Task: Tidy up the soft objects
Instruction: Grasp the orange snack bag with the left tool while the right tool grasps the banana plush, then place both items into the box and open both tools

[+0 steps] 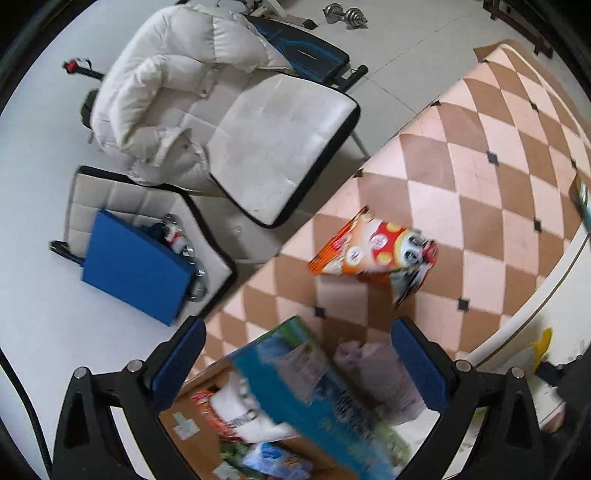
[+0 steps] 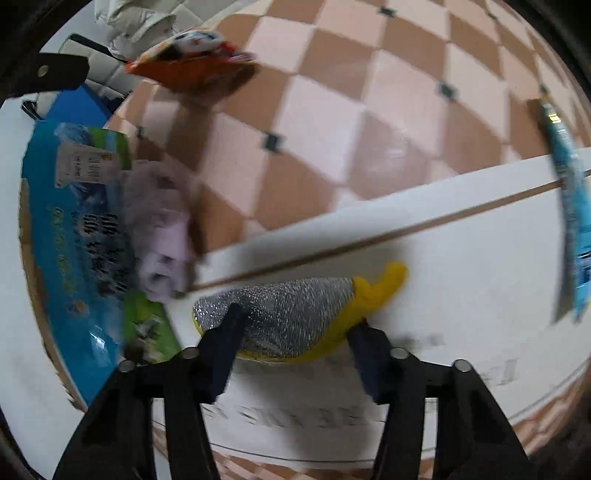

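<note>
My left gripper (image 1: 297,354) is open and empty above a cardboard box (image 1: 192,391) whose blue flap (image 1: 325,398) stands up; soft packs and a white cloth (image 1: 240,410) lie inside. A lilac folded towel (image 1: 384,380) lies beside the box, also in the right wrist view (image 2: 159,229). My right gripper (image 2: 295,317) has its fingers on both sides of a silver and yellow scrubbing cloth (image 2: 291,314) lying on a white board (image 2: 461,295). An orange snack bag (image 1: 373,251) lies on the checkered mat (image 1: 480,155).
A white puffer jacket (image 1: 166,85) lies on a white padded bench (image 1: 280,147). A blue case (image 1: 133,269) rests on a padded stool (image 1: 122,199). Dumbbells (image 1: 345,14) lie on the floor at the back. A blue packet (image 2: 569,206) stands at the right.
</note>
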`<state>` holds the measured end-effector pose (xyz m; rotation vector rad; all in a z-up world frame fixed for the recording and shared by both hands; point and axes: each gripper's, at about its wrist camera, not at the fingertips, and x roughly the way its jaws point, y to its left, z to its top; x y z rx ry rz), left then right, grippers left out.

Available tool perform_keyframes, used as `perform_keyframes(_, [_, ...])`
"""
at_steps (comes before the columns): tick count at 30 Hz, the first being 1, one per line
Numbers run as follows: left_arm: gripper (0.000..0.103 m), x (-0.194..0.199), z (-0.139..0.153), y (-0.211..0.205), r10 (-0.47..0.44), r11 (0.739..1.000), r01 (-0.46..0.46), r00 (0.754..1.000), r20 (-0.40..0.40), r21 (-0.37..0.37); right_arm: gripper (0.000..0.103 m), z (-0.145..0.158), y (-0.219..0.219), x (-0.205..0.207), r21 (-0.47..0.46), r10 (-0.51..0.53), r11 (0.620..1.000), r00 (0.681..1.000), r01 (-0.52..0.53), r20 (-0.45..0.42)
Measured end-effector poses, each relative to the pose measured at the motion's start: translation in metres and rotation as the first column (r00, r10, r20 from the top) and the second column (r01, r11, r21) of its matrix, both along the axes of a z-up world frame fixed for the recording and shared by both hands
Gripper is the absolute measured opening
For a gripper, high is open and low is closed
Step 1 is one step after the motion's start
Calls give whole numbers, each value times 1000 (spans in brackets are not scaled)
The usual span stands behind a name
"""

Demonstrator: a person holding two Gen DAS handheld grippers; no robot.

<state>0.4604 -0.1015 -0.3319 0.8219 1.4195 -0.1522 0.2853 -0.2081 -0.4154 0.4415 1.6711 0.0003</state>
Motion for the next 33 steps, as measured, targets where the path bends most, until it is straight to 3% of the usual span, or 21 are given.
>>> perform_keyframes(3, [103, 16, -10, 3, 87, 993, -91, 994, -61, -71, 55, 2, -43, -14, -49, -28, 998, 999, 28, -17])
perform_keyframes(6, [103, 35, -25, 12, 231, 956, -254, 961, -154, -149, 55, 6, -86, -25, -110, -68, 992, 997, 64, -32])
perform_keyframes(10, [103, 55, -52, 22, 406, 844, -484, 858, -313, -230, 59, 11, -116, -30, -103, -158, 983, 987, 153, -39])
perform_keyframes(12, [103, 60, -62, 22, 441, 808, -539, 822, -360, -240, 82, 13, -120, -32, -58, -214, 976, 976, 211, -42])
perform_keyframes(13, [103, 62, -68, 20, 455, 794, -560, 805, -380, -237, 82, 13, -120, -34, -27, -235, 972, 971, 234, -46])
perform_keyframes(17, [103, 72, -85, 15, 486, 785, -587, 782, -390, -197, 82, 11, -123, -48, 50, -342, 937, 936, 346, -77])
perform_keyframes(20, [98, 75, -99, 7, 489, 810, -567, 792, -366, -146, 82, 4, -129, -55, 77, -433, 893, 894, 442, -110])
perform_keyframes(21, [87, 74, -103, 5, 487, 819, -558, 797, -357, -129, 82, -1, -135, -61, 77, -447, 886, 887, 457, -118])
perform_keyframes(23, [79, 71, -104, 5, 491, 813, -564, 797, -352, -145, 82, -6, -135, -64, 79, -477, 869, 869, 489, -133])
perform_keyframes(24, [67, 70, -102, 5, 485, 810, -565, 797, -360, -159, 82, -12, -136, -64, 65, -485, 866, 864, 496, -137])
perform_keyframes(25, [61, 68, -99, 1, 470, 823, -546, 810, -350, -159, 82, -15, -136, -60, 45, -487, 867, 863, 496, -138])
perform_keyframes(26, [60, 66, -98, 0, 458, 838, -524, 826, -329, -149, 82, -17, -133, -58, 18, -484, 871, 865, 490, -132])
perform_keyframes(28, [53, 56, -94, -6, 417, 878, -461, 869, -267, -128, 69, -21, -123, -54, -67, -442, 897, 889, 437, -122])
perform_keyframes(30, [51, 42, -88, -6, 399, 892, -433, 890, -222, -132, 47, -16, -115, -52, -124, -415, 907, 904, 403, -98])
perform_keyframes(33, [51, 11, -68, -6, 376, 886, -418, 901, -215, -203, 43, -12, -98, -52, -130, -360, 928, 929, 348, -84])
